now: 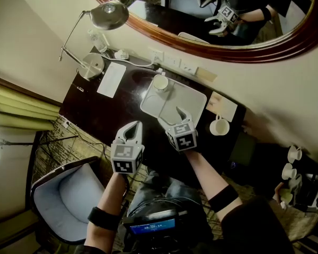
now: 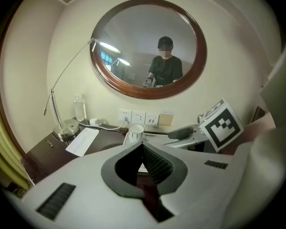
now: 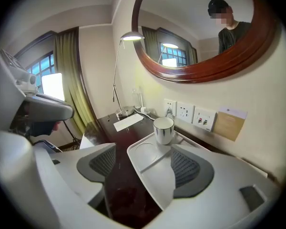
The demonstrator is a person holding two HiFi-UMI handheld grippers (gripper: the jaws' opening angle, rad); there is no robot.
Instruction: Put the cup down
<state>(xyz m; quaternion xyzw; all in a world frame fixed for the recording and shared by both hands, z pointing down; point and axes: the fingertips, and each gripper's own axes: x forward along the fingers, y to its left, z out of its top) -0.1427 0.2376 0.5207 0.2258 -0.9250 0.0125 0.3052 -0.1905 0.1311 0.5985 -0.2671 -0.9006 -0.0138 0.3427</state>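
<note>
A white cup (image 1: 160, 82) stands upright in the far left corner of the pale tray (image 1: 188, 100) on the dark desk. My right gripper (image 1: 170, 116) hovers at the tray's near edge, open, with nothing between its fingers. In the right gripper view the cup (image 3: 163, 129) stands well ahead of my right gripper (image 3: 143, 162), and the tray (image 3: 144, 152) runs between the pads. My left gripper (image 1: 132, 127) is shut and empty over the desk, left of the tray. In the left gripper view my left gripper (image 2: 143, 149) points toward the cup (image 2: 136, 130).
A second white cup with a handle (image 1: 219, 126) sits on the desk right of the tray, by a card (image 1: 222, 106). Desk lamp (image 1: 108, 15), water bottle (image 1: 98, 40) and paper sheet (image 1: 112, 79) occupy the left end. Wall sockets (image 1: 172, 62), an oval mirror (image 1: 217, 49) and a chair (image 1: 63, 194) surround the desk.
</note>
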